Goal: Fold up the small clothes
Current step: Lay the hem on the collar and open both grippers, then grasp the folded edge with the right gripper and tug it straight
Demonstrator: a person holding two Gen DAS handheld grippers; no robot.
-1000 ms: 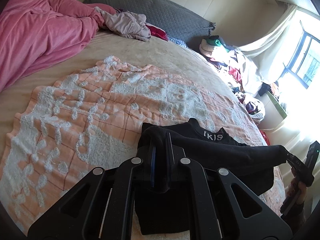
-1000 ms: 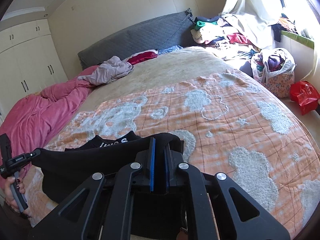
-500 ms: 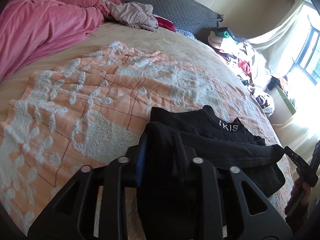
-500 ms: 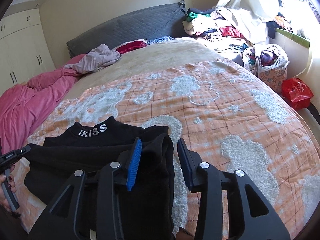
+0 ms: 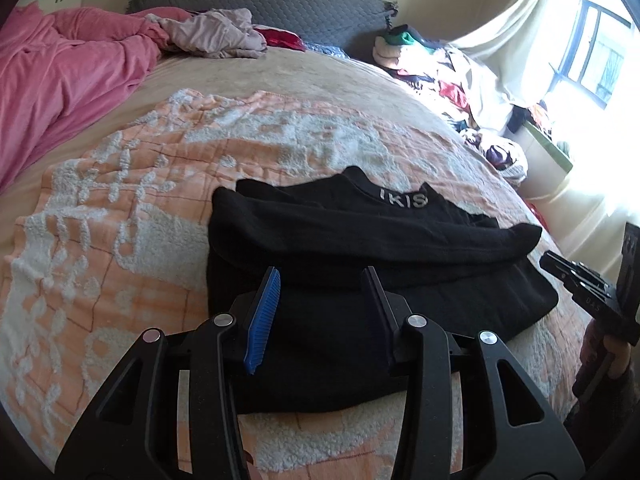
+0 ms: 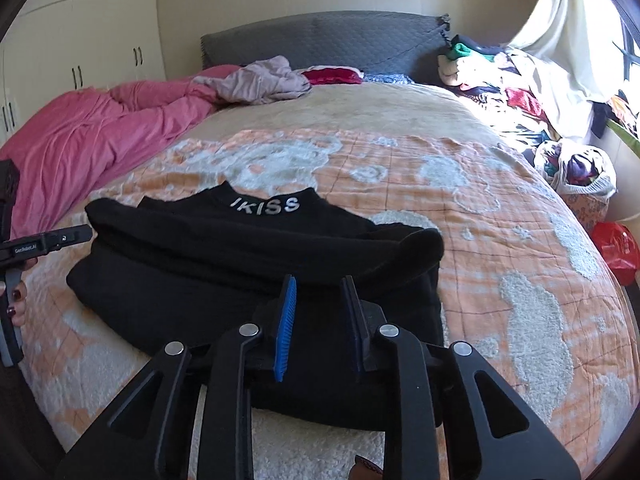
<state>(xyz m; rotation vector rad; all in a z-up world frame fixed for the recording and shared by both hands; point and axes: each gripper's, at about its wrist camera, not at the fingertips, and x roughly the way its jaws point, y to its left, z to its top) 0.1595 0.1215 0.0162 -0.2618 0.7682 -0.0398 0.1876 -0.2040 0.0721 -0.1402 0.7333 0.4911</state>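
black knit top with white lettering (image 6: 256, 264) is lying soft and limp; left gripper (image 5: 322, 286) is opening, right gripper (image 6: 318, 294) closing, both empty; grip its folded edges.

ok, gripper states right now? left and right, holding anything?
Left gripper: open and opening, holding nothing; black garment lies below the fingers.
Right gripper: open but closing, nothing gripped; same garment lies under it.
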